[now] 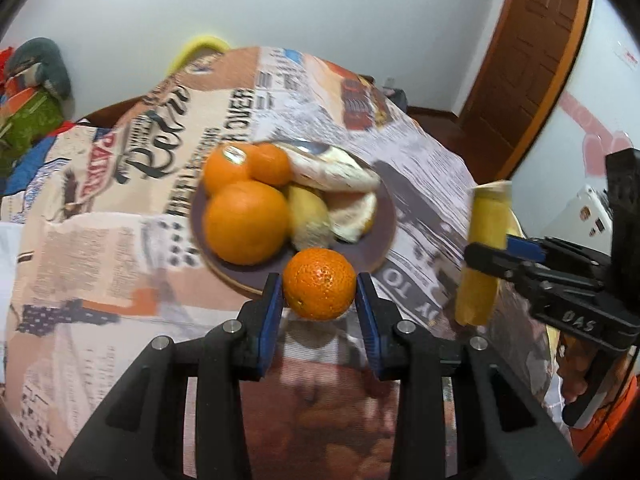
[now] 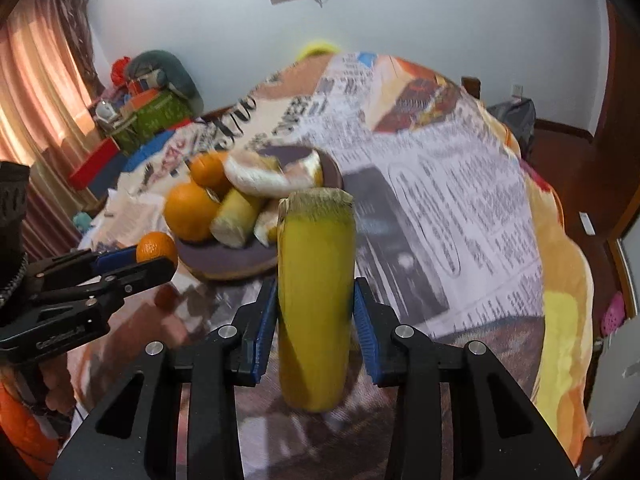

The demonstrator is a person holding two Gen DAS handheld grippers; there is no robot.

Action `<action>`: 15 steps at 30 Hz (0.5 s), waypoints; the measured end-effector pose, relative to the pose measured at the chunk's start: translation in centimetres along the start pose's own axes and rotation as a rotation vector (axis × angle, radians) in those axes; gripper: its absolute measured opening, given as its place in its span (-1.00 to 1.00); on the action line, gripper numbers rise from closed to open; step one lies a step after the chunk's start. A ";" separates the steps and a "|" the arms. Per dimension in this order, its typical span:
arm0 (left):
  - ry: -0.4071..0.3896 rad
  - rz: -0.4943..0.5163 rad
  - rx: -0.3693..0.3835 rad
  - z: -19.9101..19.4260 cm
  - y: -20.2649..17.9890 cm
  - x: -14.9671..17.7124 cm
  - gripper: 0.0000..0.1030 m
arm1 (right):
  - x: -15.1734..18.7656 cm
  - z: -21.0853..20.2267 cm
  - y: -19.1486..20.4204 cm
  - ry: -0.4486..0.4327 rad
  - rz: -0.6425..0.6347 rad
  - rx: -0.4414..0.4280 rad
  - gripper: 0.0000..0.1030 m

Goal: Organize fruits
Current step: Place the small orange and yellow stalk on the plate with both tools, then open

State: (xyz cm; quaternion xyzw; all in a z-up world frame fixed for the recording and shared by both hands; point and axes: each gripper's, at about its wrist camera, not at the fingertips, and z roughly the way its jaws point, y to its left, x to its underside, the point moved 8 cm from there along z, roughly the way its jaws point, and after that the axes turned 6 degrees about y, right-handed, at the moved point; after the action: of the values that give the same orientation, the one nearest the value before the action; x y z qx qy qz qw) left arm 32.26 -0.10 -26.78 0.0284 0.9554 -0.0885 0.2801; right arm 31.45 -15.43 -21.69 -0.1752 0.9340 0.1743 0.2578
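Fruit sits heaped on the round purple plate [image 1: 376, 248] at the middle of the worktop, which is draped in a newspaper-print cloth [image 1: 120, 208]: a large smooth orange [image 1: 246, 222] at the near left, two smaller oranges behind it, pale peel pieces to the right. Left tongs [image 1: 320, 292] are clenched on a small dimpled orange mandarin [image 1: 320, 288], blue pads touching both its sides, held just at the plate's near rim. Bare cloth lies to the left of the plate and in front of it.

Further right, the right tongs [image 2: 316, 304] grip a yellow banana piece with a cut, fibrous top [image 2: 316, 300]. Its long axis stands nearly upright, cut end up, rounded end down past the pads. It is held near the plate's right side, apart from the heap. Open cloth runs to the right as far as the worktop's edge, with wooden floor beyond.
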 end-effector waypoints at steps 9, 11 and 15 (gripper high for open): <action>-0.017 -0.035 -0.014 0.0 2.2 -0.9 -0.30 | -2.7 0.0 2.3 -0.044 -0.025 -0.035 -0.35; -0.011 -0.034 -0.011 0.5 2.2 -1.0 -0.29 | -3.1 0.2 2.6 -0.045 -0.029 -0.040 -0.35; 0.009 -0.022 0.000 1.7 1.8 -0.9 -0.30 | -4.0 0.8 3.3 -0.047 -0.039 -0.048 -0.35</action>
State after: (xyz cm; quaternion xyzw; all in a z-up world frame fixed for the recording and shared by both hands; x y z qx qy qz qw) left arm 34.12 1.39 -28.02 0.0182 0.9570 -0.0913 0.2746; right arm 33.61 -11.20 -19.43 -0.1952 0.9197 0.1955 0.2788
